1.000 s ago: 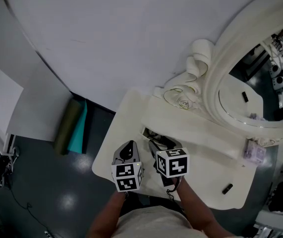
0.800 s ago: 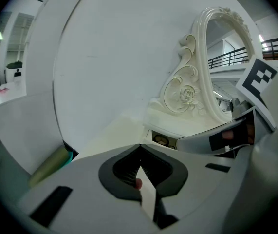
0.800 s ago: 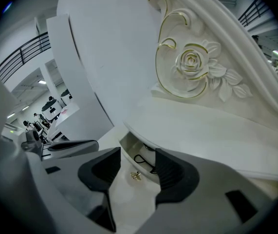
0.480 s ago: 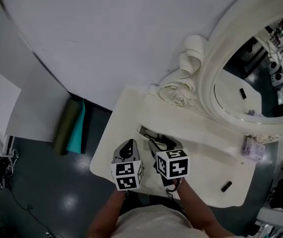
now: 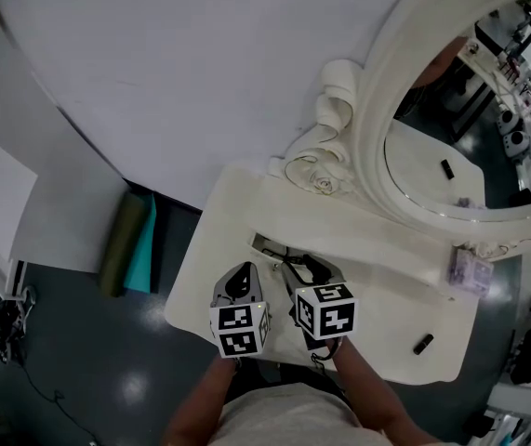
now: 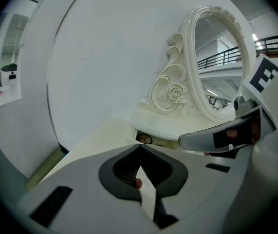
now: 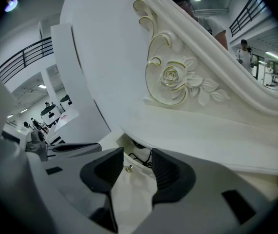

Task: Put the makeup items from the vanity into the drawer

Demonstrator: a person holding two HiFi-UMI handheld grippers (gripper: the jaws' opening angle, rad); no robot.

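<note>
The cream vanity [image 5: 211, 249] has a drawer [image 5: 267, 246] standing partly out under its raised shelf, with dark items inside [image 7: 139, 155]. My right gripper [image 5: 308, 273] [image 7: 138, 153] is at the drawer front. Its jaws have just been closing and are still open, with the small gold knob [image 7: 128, 168] between the pads, close to the left one. The left gripper [image 5: 242, 274] [image 6: 139, 149] hovers beside it over the tabletop, its tips touching and nothing held. A small black makeup item [image 5: 422, 344] lies near the vanity's right front edge.
A lilac box [image 5: 471, 272] sits on the shelf's right end, below the big oval mirror [image 5: 451, 170]. The carved rose scroll [image 5: 319, 177] rises behind the drawer. Green and teal rolls [image 5: 133, 244] lean against the wall on the dark floor to the left.
The vanity and mirror have slid left and up in the head view. Both grippers keep the same spot in the picture, side by side at the drawer.
</note>
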